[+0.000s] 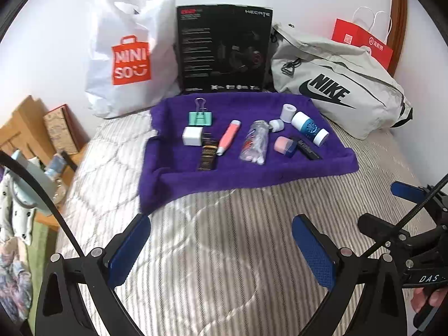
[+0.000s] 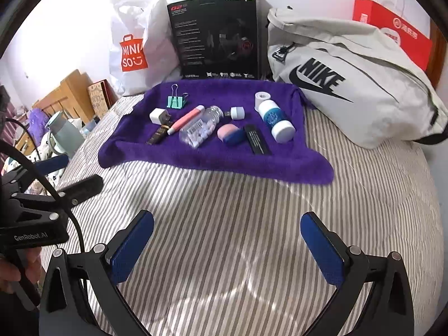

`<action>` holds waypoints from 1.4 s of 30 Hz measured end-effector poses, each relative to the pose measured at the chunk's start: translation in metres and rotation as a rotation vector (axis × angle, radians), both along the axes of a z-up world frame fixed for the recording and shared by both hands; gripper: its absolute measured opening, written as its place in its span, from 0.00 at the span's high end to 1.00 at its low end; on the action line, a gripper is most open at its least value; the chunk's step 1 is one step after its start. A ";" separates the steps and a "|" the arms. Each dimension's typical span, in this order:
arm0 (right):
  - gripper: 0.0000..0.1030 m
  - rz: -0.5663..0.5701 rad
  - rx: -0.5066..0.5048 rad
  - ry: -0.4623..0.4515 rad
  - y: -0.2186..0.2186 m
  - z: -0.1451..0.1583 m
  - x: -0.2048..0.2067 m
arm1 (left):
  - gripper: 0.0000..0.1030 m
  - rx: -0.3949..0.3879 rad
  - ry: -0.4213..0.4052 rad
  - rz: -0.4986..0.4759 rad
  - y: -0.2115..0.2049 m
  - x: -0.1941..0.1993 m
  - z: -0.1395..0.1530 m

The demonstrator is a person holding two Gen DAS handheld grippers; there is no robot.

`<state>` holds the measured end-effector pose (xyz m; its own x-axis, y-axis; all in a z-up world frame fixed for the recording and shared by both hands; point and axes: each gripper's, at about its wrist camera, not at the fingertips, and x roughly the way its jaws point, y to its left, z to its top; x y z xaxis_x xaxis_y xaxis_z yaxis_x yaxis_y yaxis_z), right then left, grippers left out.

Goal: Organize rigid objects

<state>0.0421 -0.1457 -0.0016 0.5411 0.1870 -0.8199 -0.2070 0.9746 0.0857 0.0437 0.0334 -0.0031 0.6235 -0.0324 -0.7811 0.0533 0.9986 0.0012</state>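
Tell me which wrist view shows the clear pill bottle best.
The right wrist view: the clear pill bottle lies with its white pills, label and metal cap plain to see. In the left wrist view the bottle is glare-washed, and only a few pills show at its near end.

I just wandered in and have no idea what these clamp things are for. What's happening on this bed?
A person holds two hand-held grippers above a striped bed. Both the left gripper and the right gripper are open and empty, short of a purple towel. On the towel lie small items, all untouched: a green binder clip, a pill bottle, a pink pen and a blue-and-white bottle. Sorting hasn't visibly begun.
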 end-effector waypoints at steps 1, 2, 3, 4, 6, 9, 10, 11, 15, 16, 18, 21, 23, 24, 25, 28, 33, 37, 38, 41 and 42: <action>0.00 -0.008 -0.004 -0.004 0.000 0.002 -0.005 | 0.01 -0.003 -0.009 0.010 0.002 -0.005 0.002; 0.00 -0.018 -0.006 -0.005 -0.001 0.003 -0.008 | 0.01 -0.012 -0.017 0.018 0.005 -0.010 0.004; 0.00 -0.033 -0.005 -0.003 -0.003 0.006 -0.013 | 0.01 -0.021 -0.020 0.020 0.007 -0.014 0.006; 0.00 -0.044 -0.004 -0.001 -0.005 0.008 -0.017 | 0.01 -0.029 -0.021 0.021 0.007 -0.018 0.007; 0.00 -0.066 -0.017 0.001 -0.007 0.011 -0.023 | 0.01 -0.044 -0.030 0.023 0.009 -0.025 0.010; 0.00 -0.096 -0.044 -0.011 -0.011 0.016 -0.032 | 0.01 -0.054 -0.042 0.010 0.008 -0.032 0.014; 0.00 -0.106 -0.046 -0.011 -0.013 0.017 -0.033 | 0.01 -0.055 -0.047 0.009 0.008 -0.033 0.016; 0.00 -0.114 -0.047 -0.010 -0.014 0.017 -0.035 | 0.01 -0.056 -0.050 0.005 0.007 -0.035 0.017; 0.00 -0.131 -0.056 -0.010 -0.017 0.018 -0.041 | 0.01 -0.050 -0.061 -0.002 0.004 -0.041 0.022; 0.00 -0.132 -0.058 -0.010 -0.017 0.018 -0.042 | 0.01 -0.048 -0.063 -0.002 0.004 -0.042 0.022; 0.00 -0.133 -0.060 -0.011 -0.017 0.019 -0.043 | 0.01 -0.048 -0.067 -0.002 0.004 -0.044 0.023; 0.00 -0.133 -0.062 -0.013 -0.016 0.020 -0.045 | 0.01 -0.051 -0.065 -0.005 0.003 -0.046 0.024; 0.00 -0.129 -0.064 -0.014 -0.015 0.021 -0.046 | 0.01 -0.046 -0.063 -0.008 0.002 -0.047 0.024; 0.00 -0.127 -0.064 -0.015 -0.014 0.021 -0.047 | 0.01 -0.042 -0.062 -0.011 0.001 -0.047 0.024; 0.00 -0.125 -0.065 -0.018 -0.014 0.022 -0.048 | 0.01 -0.036 -0.062 -0.012 0.000 -0.047 0.024; 0.00 -0.124 -0.065 -0.019 -0.014 0.023 -0.048 | 0.01 -0.038 -0.060 -0.015 -0.001 -0.048 0.024; 0.00 -0.122 -0.071 -0.022 -0.012 0.024 -0.049 | 0.01 -0.047 -0.054 -0.015 0.001 -0.048 0.024; 0.00 -0.125 -0.072 -0.026 -0.011 0.024 -0.051 | 0.01 -0.048 -0.051 -0.017 0.003 -0.047 0.023; 0.00 -0.126 -0.074 -0.026 -0.011 0.025 -0.052 | 0.01 -0.047 -0.052 -0.018 0.003 -0.048 0.023; 0.00 -0.128 -0.079 -0.029 -0.011 0.025 -0.054 | 0.01 -0.052 -0.052 -0.013 0.006 -0.048 0.021; 0.00 -0.128 -0.079 -0.030 -0.010 0.025 -0.055 | 0.01 -0.056 -0.050 -0.015 0.007 -0.049 0.020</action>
